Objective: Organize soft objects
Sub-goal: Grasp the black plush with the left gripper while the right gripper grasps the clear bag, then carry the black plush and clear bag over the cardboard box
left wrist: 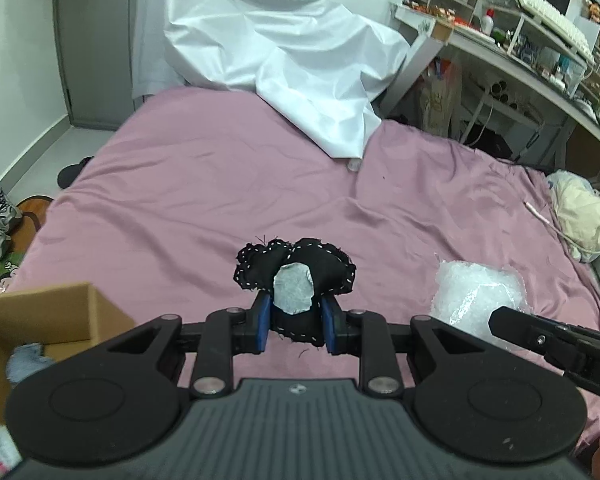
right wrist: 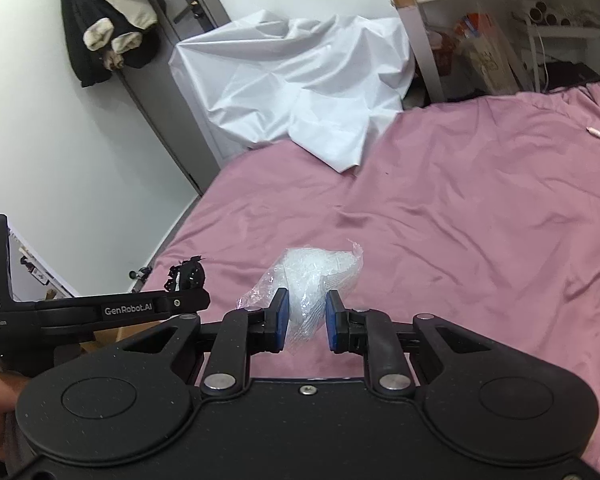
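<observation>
My left gripper point(left wrist: 296, 326) is shut on a black stitched soft toy point(left wrist: 296, 268) with a pale patch, held above the pink bed sheet point(left wrist: 204, 184); the toy's edge also shows in the right wrist view point(right wrist: 188, 274). A clear bubble-wrap bag point(right wrist: 312, 276) lies on the sheet; it also shows in the left wrist view point(left wrist: 476, 294). My right gripper point(right wrist: 305, 322) straddles the bag's near end with jaws apart, pads beside the plastic but not squeezing it.
An open cardboard box point(left wrist: 32, 320) with a blue-grey cloth inside sits at the bed's near left. A white sheet point(left wrist: 300, 64) drapes over the far bed edge. A cream bundle point(left wrist: 584, 216) lies at right. A cluttered desk point(left wrist: 540, 60) stands beyond.
</observation>
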`<action>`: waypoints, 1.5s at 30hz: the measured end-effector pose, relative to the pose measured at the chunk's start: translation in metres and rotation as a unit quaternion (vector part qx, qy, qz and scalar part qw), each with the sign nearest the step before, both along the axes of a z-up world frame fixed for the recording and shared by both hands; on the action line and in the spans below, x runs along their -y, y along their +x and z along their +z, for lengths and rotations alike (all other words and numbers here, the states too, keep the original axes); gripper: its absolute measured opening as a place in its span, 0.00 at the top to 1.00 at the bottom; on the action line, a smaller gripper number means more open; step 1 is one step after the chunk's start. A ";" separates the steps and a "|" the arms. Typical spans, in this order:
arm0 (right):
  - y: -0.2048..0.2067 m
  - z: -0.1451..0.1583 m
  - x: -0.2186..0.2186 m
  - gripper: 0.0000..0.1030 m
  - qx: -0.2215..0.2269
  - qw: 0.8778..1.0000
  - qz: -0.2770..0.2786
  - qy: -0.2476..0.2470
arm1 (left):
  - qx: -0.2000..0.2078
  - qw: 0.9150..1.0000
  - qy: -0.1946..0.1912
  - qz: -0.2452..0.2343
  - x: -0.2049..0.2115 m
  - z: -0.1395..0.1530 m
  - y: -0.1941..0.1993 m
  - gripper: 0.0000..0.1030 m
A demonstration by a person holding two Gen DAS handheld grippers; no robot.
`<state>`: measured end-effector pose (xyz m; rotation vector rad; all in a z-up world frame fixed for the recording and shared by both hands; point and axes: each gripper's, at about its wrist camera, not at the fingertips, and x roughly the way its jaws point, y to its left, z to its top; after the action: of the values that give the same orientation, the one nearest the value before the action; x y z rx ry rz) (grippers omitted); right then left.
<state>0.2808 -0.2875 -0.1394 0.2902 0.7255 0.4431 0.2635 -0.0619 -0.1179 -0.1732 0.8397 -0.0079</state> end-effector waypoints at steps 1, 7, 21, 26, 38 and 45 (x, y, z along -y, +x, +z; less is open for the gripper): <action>-0.003 0.002 -0.002 0.81 0.003 1.000 0.001 0.000 | 0.003 1.000 -0.001 0.002 -0.003 0.003 -0.004 0.76; -0.017 0.015 -0.014 0.81 0.019 1.000 0.009 -0.003 | 0.020 1.000 -0.005 0.010 -0.020 0.019 -0.028 0.76; -0.039 0.025 -0.052 0.81 0.040 0.999 0.033 -0.006 | 0.038 0.998 -0.014 0.045 -0.067 0.031 -0.073 0.76; -0.044 0.026 -0.071 0.82 0.047 0.998 0.047 -0.014 | 0.041 0.997 -0.016 0.059 -0.086 0.032 -0.083 0.76; -0.051 0.034 -0.110 0.82 0.060 0.995 0.076 -0.028 | 0.038 0.995 -0.021 0.091 -0.132 0.023 -0.095 0.75; -0.054 0.040 -0.132 0.81 0.064 0.992 0.100 -0.043 | 0.037 0.993 -0.048 0.103 -0.153 0.009 -0.093 0.74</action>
<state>0.2266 -0.1553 -0.0990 0.1061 0.6478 0.6124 0.1709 0.0914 -0.1084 -0.3484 0.7451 0.1381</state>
